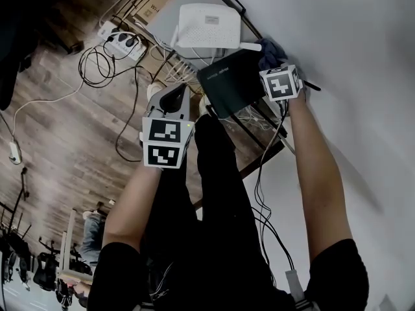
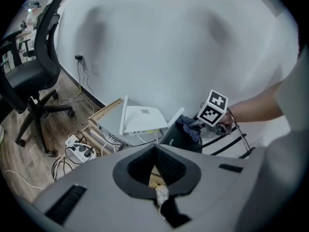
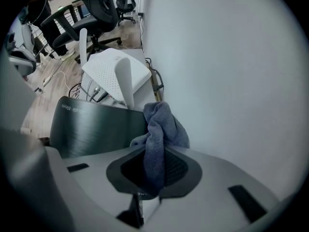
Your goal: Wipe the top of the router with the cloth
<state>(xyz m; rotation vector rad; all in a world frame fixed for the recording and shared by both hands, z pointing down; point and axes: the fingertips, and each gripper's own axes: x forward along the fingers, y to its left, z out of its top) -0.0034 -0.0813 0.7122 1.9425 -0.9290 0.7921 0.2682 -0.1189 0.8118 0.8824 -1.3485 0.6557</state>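
Observation:
A dark blue cloth hangs bunched from my right gripper, which is shut on it. The cloth rests at the far edge of a black router, right beside the wall. Just beyond it lies a white router with white antennas; one antenna rises close to the cloth. In the left gripper view I see the white router, the black router and the cloth ahead. My left gripper hovers to the left of the black router, its jaws shut on nothing.
A white power strip and loose cables lie on the wood floor to the left. A cardboard box sits behind the white router. The white wall runs along the right. An office chair stands farther off.

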